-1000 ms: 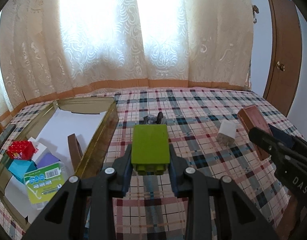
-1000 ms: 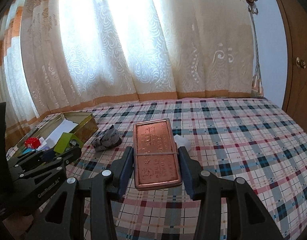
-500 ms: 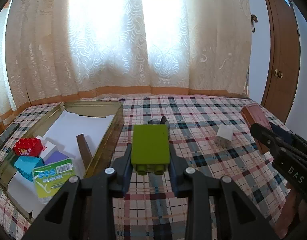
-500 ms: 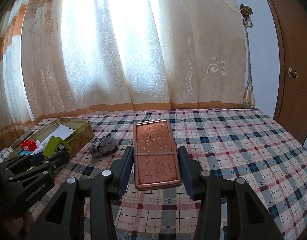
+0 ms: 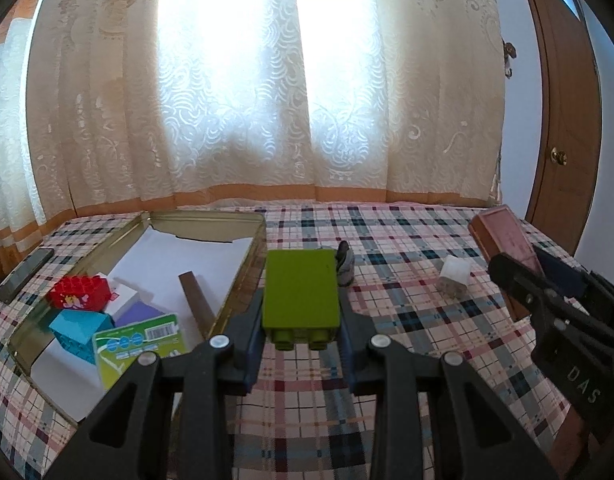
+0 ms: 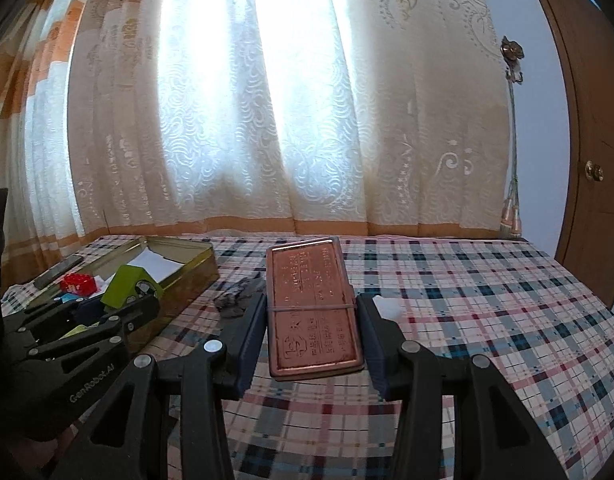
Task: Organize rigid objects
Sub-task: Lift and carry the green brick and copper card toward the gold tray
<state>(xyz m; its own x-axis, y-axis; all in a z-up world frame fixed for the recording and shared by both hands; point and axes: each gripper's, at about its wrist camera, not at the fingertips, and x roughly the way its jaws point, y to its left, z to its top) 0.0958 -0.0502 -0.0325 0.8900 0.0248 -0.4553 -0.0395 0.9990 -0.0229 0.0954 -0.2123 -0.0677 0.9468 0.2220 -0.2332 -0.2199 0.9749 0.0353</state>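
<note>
My left gripper (image 5: 301, 320) is shut on a green toy brick (image 5: 301, 290) and holds it above the plaid bed, just right of the open gold tin (image 5: 243, 276). The tin holds a red brick (image 5: 79, 293), a blue brick (image 5: 79, 330), white paper and a green-white packet (image 5: 141, 346). My right gripper (image 6: 312, 332) is shut on a flat copper-coloured tin (image 6: 311, 312) with a rubber band around it, held above the bed. The copper tin also shows at the right of the left wrist view (image 5: 503, 236).
A grey crumpled object (image 6: 239, 300) lies on the bed between the grippers. A white charger plug (image 5: 453, 276) lies further right. A phone (image 5: 25, 274) lies left of the gold tin. Curtains close the far side; a wooden door (image 5: 563, 128) stands at the right.
Both grippers have risen and tilted up with their loads, so more curtain shows. The left gripper has shifted slightly towards the gold tin. Both grips are unchanged.
</note>
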